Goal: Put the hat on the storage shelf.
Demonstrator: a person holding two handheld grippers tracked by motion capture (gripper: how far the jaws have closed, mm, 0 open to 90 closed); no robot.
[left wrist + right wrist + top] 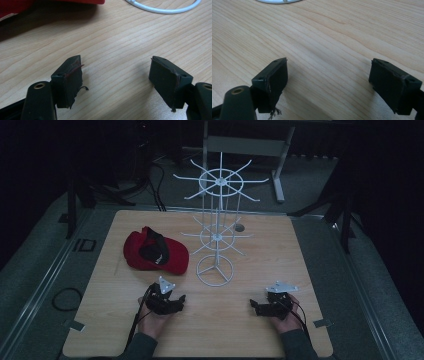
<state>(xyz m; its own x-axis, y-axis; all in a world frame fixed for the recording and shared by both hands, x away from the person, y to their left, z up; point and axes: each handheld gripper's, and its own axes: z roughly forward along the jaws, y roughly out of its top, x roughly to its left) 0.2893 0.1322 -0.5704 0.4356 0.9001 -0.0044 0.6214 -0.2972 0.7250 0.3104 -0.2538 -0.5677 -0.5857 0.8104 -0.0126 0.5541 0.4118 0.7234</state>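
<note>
Nothing is started yet: left gripper and right gripper are both sitting wide open and empty near the table edge, red cap lying untouched just ahead-left of the left gripper, beside the white rack.

Red cap, white rack, black tongs

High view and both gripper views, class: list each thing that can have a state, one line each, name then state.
Red cap: lying on the table, underside up, black inside showing, not held.
White wire rack: upright on its ring base, hooks bare.
Left gripper: open, nothing between its fingers, low over the table.
Right gripper: open, nothing between its fingers.
Table: wooden top, level.
</note>
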